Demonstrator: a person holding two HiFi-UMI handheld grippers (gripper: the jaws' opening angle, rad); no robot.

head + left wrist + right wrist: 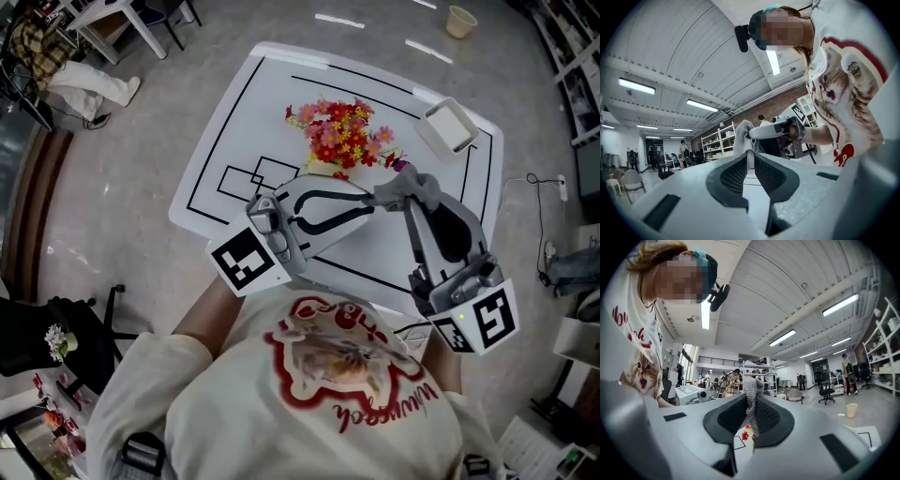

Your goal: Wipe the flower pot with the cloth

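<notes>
A flower pot filled with red, pink and yellow flowers [339, 136] stands at the back middle of the white table [225, 141]; the blooms hide most of the pot. In front of it, above the table, a grey knitted cloth [419, 186] hangs between my two grippers. My left gripper [373, 200] reaches in from the left, shut on one end of the cloth [742, 136]. My right gripper [405, 199] comes up from the right, its pads pinching the cloth [750, 390]. Through the right jaws' gap the flowers [746, 433] show below.
A white square dish [450, 125] sits at the table's back right corner. Black lines mark boxes on the tabletop. A beige cup [460, 21] stands on the floor beyond the table. A black chair [56, 328] is at my left, and shelving lines the right wall.
</notes>
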